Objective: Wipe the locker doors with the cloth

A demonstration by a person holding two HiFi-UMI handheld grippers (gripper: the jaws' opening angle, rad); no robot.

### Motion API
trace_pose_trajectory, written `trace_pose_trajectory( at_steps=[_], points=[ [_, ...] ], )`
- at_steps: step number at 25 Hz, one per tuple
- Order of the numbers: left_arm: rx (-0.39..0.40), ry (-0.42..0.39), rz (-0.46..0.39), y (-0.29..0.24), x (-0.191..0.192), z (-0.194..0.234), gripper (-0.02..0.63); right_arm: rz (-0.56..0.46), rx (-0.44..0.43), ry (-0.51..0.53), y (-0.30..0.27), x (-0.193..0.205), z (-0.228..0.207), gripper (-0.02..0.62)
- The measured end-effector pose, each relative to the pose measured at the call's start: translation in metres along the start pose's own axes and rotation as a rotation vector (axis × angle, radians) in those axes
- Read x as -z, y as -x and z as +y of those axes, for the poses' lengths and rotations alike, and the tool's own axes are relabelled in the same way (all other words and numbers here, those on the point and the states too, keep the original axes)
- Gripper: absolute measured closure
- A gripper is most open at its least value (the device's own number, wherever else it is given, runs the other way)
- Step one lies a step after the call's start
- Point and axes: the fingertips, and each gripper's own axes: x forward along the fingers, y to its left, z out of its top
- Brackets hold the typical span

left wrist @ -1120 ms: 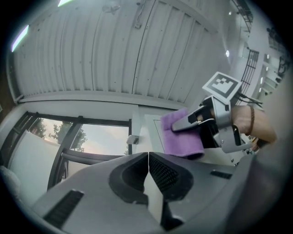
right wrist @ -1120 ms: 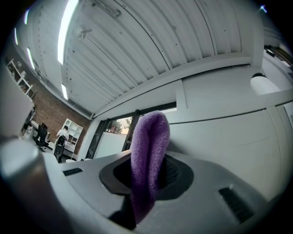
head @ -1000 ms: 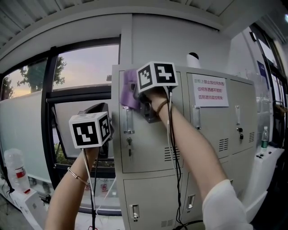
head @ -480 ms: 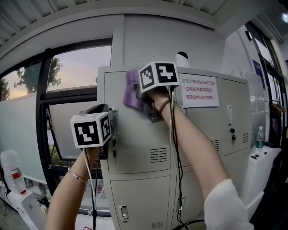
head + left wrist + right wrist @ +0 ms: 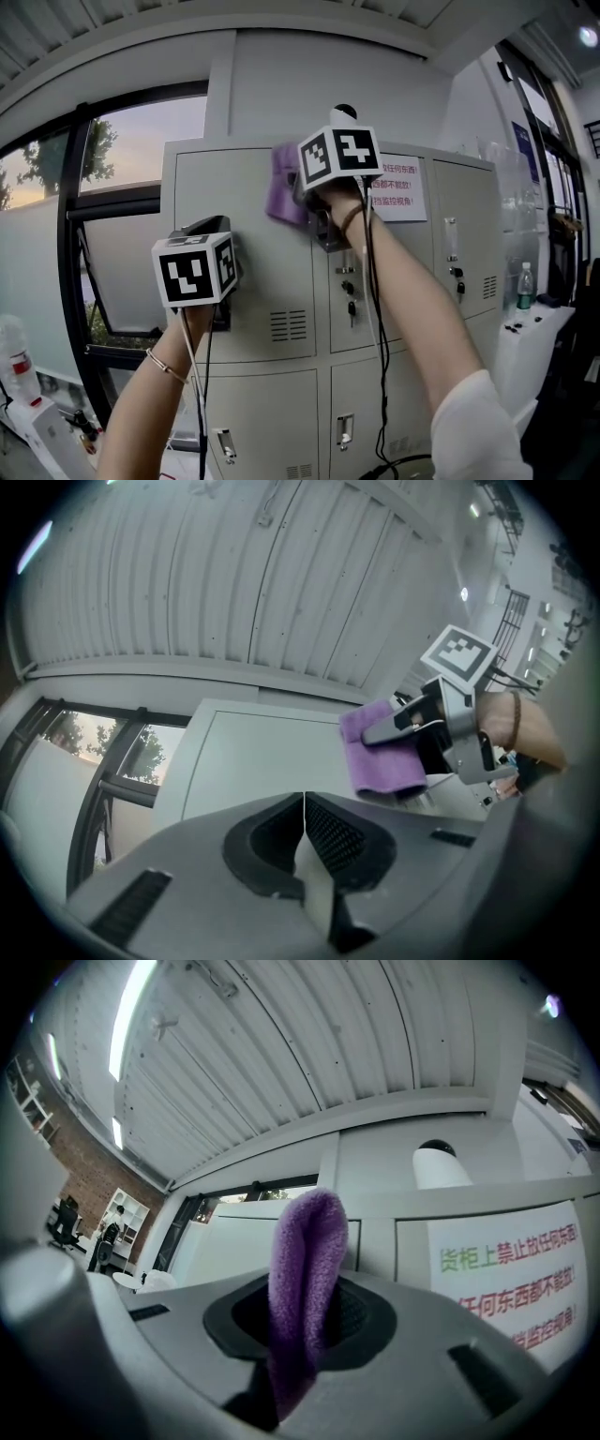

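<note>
Window [image 5: 56, 187]: dark-framed, at the far left, with trees and a dusk sky behind the glass.
Left bottle [image 5: 17, 367]: clear plastic with a red label, low at the left edge under the window.
Left gripper [image 5: 304, 808]: held up in front of the leftmost upper door, lower than the cloth and to its left. Its jaws are pressed together with nothing between them.
Left cube [image 5: 195, 269]: black-and-white markers, turned toward the head camera.
Bracelet [image 5: 164, 366]: thin band on the left wrist.
Lockers [image 5: 253, 281]: grey bank with two rows of doors in view, each upper door with a small vent low down.
Cloth [image 5: 284, 190]: purple, high on the leftmost upper door near its right edge. In the head view it seems to lie flat on the metal, though contact cannot be confirmed.
Right gripper [image 5: 305, 1321]: raised near the top of the lockers. Its jaws pinch the folded cloth, which stands up out of them as a rounded loop.
Right cube [image 5: 339, 155]: sits above the right hand, just right of the cloth.
Cable [image 5: 372, 281]: black, running down along the right forearm.
Dome [image 5: 439, 1164]: white rounded object with a dark top, on top of the lockers.
Sign [image 5: 401, 187]: white sheet with green and red print, on the upper door just right of the right gripper.
Keys [image 5: 349, 305]: hang from the lock of the second upper door.
Right bottle [image 5: 525, 286]: stands on a white counter [image 5: 534, 328] at the far right.
</note>
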Motion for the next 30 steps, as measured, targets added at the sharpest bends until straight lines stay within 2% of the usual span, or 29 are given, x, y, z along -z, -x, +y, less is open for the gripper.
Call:
trace_pose_trajectory(
  at_steps=[3, 16, 30],
  points=[
    [-0.008, -0.001, -0.008, -0.004, -0.006, -0.019, 0.597, 0.0, 0.022, -0.001, 0.014, 0.0, -0.024, 0.526],
    [0.053, 0.023, 0.017, -0.03, 0.003, -0.108, 0.597, -0.006, 0.12, -0.033, 0.074, 0.012, -0.129, 0.526],
    [0.115, 0.023, 0.021, -0.054, 0.003, -0.176, 0.597, 0.01, 0.258, -0.03, 0.123, 0.023, -0.222, 0.526]
  ],
)
